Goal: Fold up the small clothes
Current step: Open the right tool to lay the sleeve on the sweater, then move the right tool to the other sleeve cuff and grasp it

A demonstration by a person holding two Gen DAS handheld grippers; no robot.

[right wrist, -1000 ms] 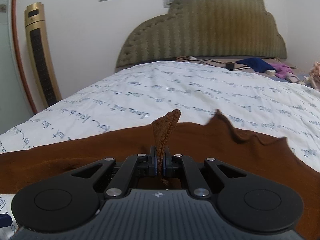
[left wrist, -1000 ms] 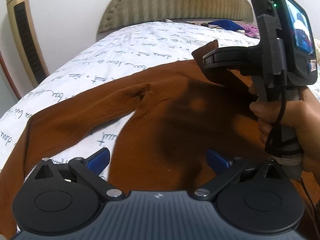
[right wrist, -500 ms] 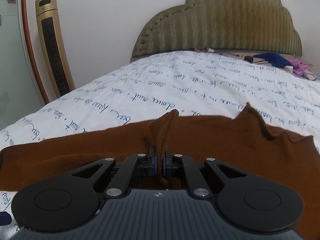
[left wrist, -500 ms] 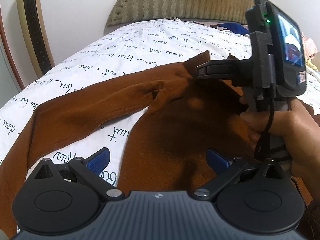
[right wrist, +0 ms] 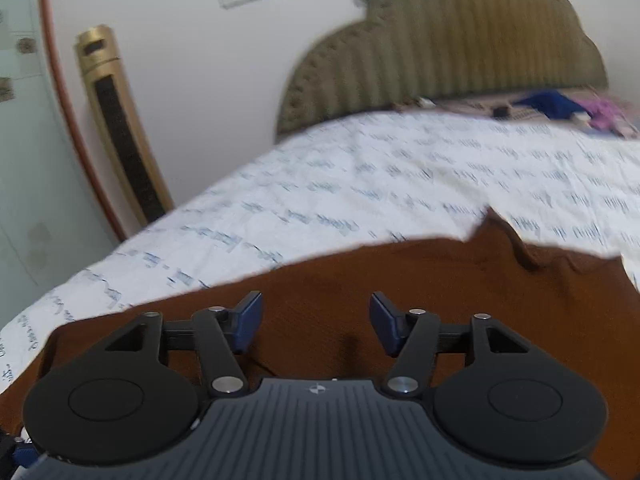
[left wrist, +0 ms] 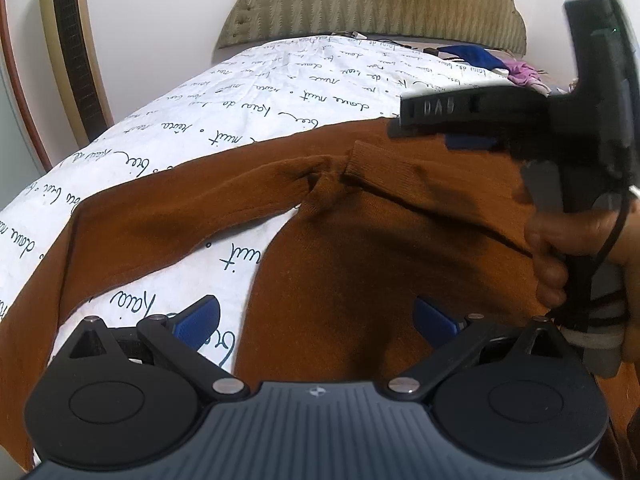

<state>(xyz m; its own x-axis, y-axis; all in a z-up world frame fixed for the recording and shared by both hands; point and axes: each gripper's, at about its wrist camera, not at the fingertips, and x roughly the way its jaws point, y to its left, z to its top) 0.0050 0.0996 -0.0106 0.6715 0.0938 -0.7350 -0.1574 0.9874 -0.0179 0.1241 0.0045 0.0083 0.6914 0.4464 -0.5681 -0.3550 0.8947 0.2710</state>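
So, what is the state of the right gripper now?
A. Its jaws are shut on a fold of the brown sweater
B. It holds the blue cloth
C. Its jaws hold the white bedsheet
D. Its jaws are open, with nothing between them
D: the right gripper shows its blue pads apart, above the flat brown sweater.

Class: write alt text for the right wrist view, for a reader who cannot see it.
Open tongs hover over a brown sweater spread on a bed with a white sheet printed with script. Behind stand an olive headboard and a gold tower fan; the picture is motion-blurred.
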